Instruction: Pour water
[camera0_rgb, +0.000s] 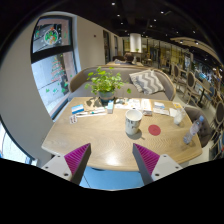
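Landmark for all positions: the metal cup (133, 122), standing upright near the middle of the wooden table (100, 148).

Left of the cup: papers or booklets (88, 111) lying flat toward the far left of the tabletop. Between them and the cup, set farther back, a potted plant (108, 84) with leafy green stems. Beyond the plant, on the wall, a framed screen or poster (48, 38); too small to read.

At the cup: cylindrical, pale grey, looks like steel or enamel, open top. Whether it holds water cannot be told from here. No handle visible on the near side.

Right of the cup: a small red round thing (155, 129), flat, probably a coaster or lid, just beside it. Farther right, a light-coloured object (179, 116) that may be a bottle or jug; unclear. Behind it all, a cushioned seat (148, 80).

Gripper (110, 160): the 2 fingers stand wide apart, holding nothing, pink pads (75, 157) facing inward. The cup sits well beyond the fingertips, roughly in line with the gap.

Handling judgement: cup likely rigid, light when empty, noticeably heavier and sloshy if filled. Smooth metal wall may be slippery against the pads. Best hold: around the mid-body, fingers on opposite sides, below the rim so it does not tip forward when tilted.
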